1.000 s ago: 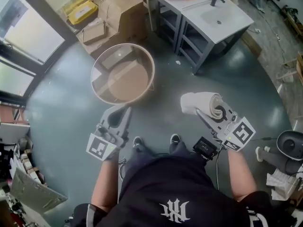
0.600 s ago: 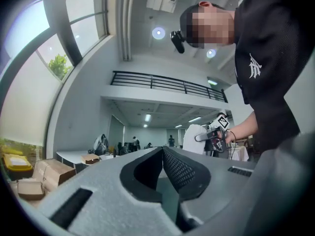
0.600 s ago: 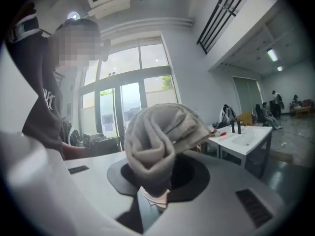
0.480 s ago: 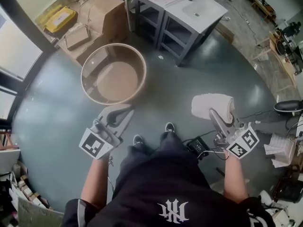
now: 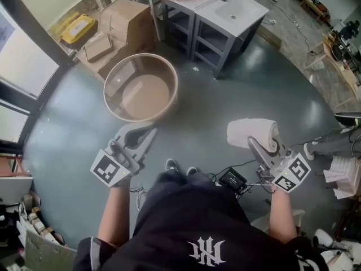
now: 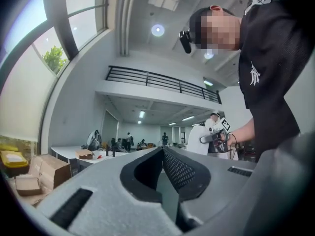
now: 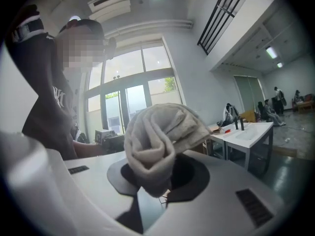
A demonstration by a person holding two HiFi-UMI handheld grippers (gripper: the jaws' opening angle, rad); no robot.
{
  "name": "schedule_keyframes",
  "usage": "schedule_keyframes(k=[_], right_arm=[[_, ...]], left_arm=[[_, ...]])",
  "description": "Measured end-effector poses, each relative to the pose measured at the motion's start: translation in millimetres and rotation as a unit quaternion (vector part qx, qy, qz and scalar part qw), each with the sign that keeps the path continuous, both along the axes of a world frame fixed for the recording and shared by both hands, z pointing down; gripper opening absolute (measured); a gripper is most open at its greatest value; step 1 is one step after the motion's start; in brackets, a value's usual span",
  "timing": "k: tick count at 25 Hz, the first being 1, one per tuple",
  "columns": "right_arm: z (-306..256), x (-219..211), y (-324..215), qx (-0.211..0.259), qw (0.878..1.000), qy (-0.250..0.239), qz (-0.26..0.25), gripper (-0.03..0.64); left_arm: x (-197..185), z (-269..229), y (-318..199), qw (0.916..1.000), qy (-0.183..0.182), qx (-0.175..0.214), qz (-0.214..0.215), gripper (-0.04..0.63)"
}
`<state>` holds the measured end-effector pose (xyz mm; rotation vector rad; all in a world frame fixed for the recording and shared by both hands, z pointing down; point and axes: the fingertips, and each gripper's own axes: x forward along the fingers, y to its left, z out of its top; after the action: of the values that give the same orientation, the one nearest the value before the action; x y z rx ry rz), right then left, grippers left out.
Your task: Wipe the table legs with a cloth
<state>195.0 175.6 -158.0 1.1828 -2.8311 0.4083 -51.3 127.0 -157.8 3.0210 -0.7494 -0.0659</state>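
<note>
The step in hand looked like the approach: the right hand-held gripper (image 5: 260, 141) was clamped on the rolled cloth (image 5: 252, 132), held above the floor and well apart from the round table (image 5: 169, 75). The left hand-held gripper (image 5: 141, 135) was closed and empty. Next, the cloth likely needed lowering to the table's legs, hidden from above.

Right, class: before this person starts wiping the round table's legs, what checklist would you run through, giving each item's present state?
1. Cloth clamped in the right claw: ok.
2. Left claw free to help: ok, shut on nothing.
3. Cloth touching the round table: not ok, the table stands apart, ahead and to the left.
4. Table legs in sight: cannot tell, the top covers them from above.
5. Cloth sticks out past the claw tips for wiping: ok.
</note>
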Motion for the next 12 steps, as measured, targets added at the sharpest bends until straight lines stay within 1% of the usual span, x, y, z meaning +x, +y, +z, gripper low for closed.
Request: schedule_keyframes(k=[3, 6, 9, 12], right_arm=[[5.3, 1.1, 17.6, 0.002, 0.999, -0.033, -0.024, 0.077], [19.4, 8.6, 38.0, 0.004, 0.998, -0.050, -0.046, 0.077], [33.9, 24.8, 55.9, 0.000, 0.997, -0.064, -0.043, 0.077], [41.2, 32.6, 68.2, 0.005, 0.997, -0.074, -0.028, 0.077]], left_arm=[[5.1, -8.6, 25.7, 0.9998, -0.019, -0.009, -0.006, 0.006], [17.6, 1.8, 57.9, 0.9991, -0.036, -0.020, -0.007, 0.006], [36.4, 16.7, 86.8, 0.9975, -0.060, -0.036, 0.009, 0.006], [47.8, 26.1, 101.6, 0.9956, -0.076, -0.040, 0.036, 0.006]])
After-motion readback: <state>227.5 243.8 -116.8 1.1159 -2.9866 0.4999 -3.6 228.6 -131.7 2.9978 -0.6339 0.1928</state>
